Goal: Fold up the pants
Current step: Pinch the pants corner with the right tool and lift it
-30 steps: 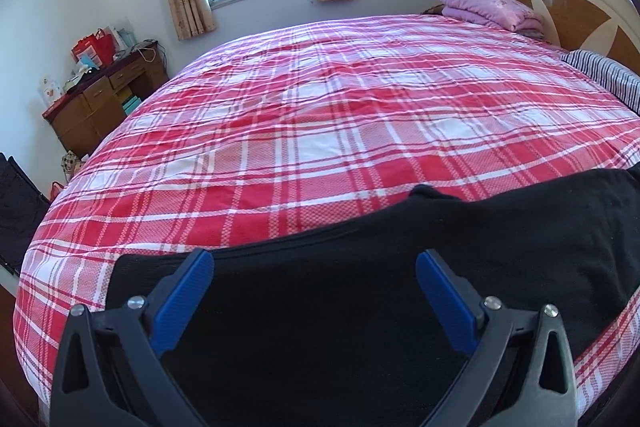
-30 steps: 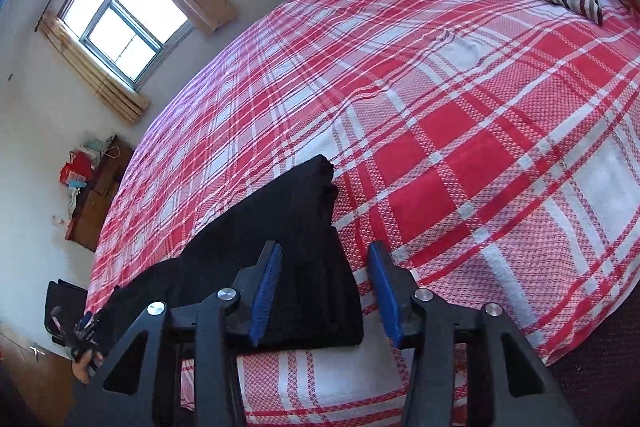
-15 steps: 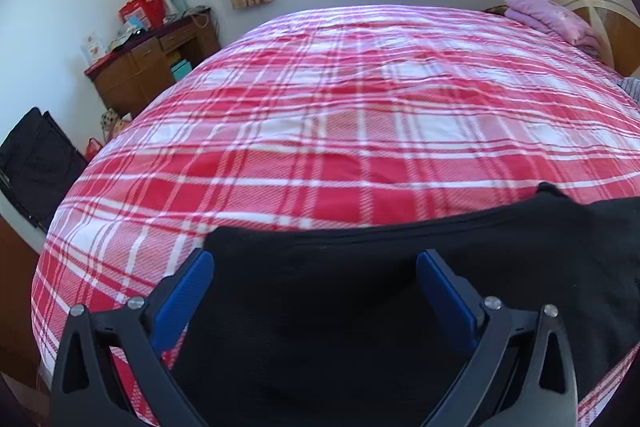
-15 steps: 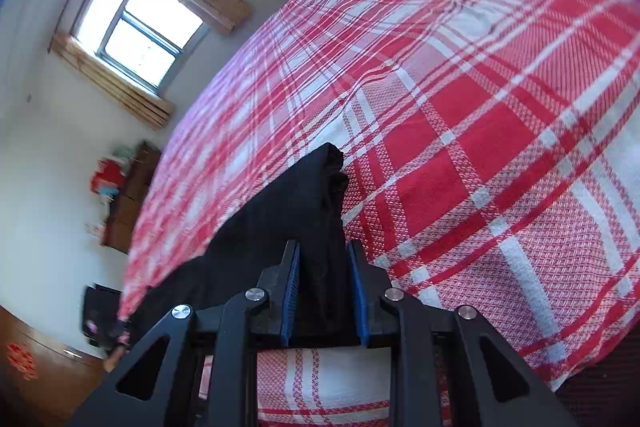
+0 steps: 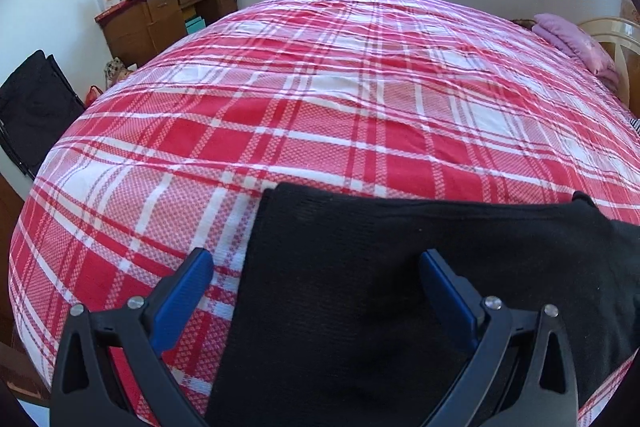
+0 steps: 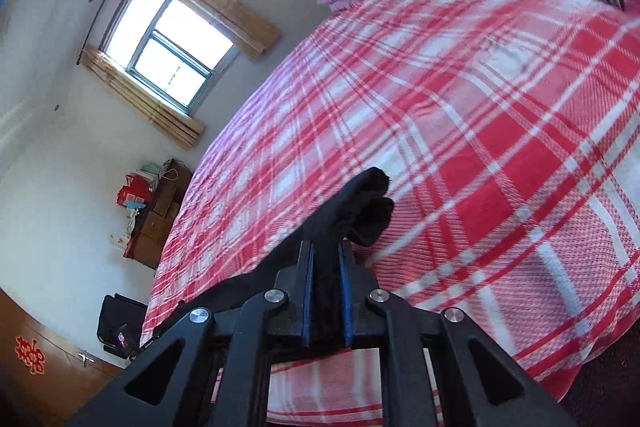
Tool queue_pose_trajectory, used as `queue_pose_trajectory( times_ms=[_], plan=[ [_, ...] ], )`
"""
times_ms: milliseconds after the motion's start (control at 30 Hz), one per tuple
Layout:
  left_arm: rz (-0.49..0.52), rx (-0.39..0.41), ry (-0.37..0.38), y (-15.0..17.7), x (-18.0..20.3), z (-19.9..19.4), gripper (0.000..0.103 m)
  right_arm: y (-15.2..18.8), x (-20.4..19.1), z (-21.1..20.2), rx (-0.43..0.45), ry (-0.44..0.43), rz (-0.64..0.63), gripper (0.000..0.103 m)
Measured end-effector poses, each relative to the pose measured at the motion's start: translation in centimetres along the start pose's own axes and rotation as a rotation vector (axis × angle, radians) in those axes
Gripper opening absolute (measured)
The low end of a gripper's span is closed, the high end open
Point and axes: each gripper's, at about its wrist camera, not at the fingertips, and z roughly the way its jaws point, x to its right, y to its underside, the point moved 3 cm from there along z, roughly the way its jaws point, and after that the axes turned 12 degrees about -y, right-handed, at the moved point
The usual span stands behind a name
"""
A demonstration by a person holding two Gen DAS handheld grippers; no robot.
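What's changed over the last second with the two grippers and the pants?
The right gripper went from open jaws beside the pants' end to jaws shut on the pants, bunching and lifting that end off the bedspread. The left gripper swung toward the pants' other end. Its jaws stayed open, gripping nothing.

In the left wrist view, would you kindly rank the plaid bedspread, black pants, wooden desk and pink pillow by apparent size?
1. plaid bedspread
2. black pants, enlarged by nearness
3. wooden desk
4. pink pillow, partly cut off
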Motion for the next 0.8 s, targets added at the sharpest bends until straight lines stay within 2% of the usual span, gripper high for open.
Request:
queue_pose_trajectory(
  times_ms=[300, 800],
  plan=[
    [0.002, 0.027, 0.027, 0.1, -0.2, 0.2, 0.103, 0.9, -8.0, 1.1, -0.004, -0.078, -0.146, 0.011],
    [0.003, 0.081, 0.037, 0.5, -0.1, 0.0, 0.103, 2.6, -14.9, 9.4, -0.135, -0.190, -0.243, 0.011]
  ],
)
